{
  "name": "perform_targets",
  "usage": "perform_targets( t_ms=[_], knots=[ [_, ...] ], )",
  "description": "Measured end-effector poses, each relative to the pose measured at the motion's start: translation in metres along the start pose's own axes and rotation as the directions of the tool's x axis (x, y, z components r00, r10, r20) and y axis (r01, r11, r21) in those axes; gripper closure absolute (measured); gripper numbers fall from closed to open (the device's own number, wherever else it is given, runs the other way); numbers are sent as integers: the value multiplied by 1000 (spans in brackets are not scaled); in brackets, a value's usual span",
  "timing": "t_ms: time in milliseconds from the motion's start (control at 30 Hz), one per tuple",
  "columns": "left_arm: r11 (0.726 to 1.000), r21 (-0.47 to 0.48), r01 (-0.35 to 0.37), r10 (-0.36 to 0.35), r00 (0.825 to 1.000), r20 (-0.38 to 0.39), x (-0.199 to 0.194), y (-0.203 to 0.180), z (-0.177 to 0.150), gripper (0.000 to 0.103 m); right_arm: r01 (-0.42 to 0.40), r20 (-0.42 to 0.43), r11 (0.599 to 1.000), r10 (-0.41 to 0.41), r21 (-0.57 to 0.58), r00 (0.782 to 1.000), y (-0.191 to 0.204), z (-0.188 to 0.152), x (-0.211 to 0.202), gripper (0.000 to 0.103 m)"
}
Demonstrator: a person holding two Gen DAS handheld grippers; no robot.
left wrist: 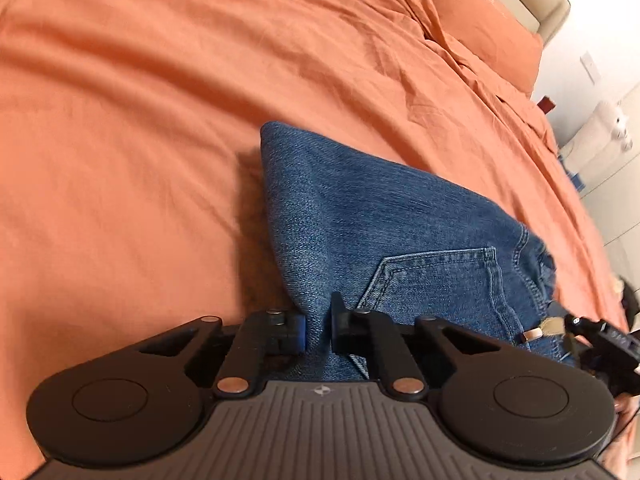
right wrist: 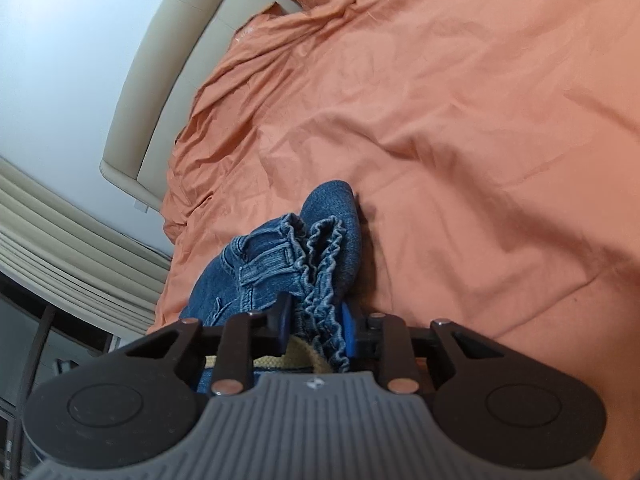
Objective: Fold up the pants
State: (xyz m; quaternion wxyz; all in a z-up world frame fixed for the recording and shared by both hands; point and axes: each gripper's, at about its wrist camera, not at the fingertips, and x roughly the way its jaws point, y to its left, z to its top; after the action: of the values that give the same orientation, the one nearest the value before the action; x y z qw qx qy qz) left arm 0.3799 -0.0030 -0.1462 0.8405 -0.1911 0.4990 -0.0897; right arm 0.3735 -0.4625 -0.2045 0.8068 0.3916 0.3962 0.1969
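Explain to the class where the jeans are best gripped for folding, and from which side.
Grip the jeans at the gathered waistband, coming from its open edge: the layers bunch there into a thick, pinchable ridge. Both the left gripper and the right gripper clamp denim.

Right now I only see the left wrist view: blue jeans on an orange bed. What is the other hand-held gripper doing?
Observer: The right hand-held gripper is shut on the jeans at the gathered elastic waistband.
Operator: Anything else in its grip?
Observer: A beige strap lies between its fingers, beneath the denim.
Operator: What lies past the bed?
Observer: A cream headboard, with pleated curtains beside it.
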Motion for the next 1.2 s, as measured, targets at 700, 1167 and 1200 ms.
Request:
perform_targets(
  t_ms=[700, 1167, 1200],
  knots=[
    [994, 67, -86, 73, 981, 180, -136, 10, -41, 94, -57, 15, 989, 60, -136, 998, 122, -84, -71, 85],
    [995, -61, -74, 91, 922, 376, -210, 105, -48, 94, -50, -119, 955, 15, -293, 993, 255, -152, -10, 85],
    [995, -69, -76, 97, 918, 386, -215, 113, -44, 94, -54, -124, 954, 18, -296, 992, 265, -156, -3, 85]
  ],
)
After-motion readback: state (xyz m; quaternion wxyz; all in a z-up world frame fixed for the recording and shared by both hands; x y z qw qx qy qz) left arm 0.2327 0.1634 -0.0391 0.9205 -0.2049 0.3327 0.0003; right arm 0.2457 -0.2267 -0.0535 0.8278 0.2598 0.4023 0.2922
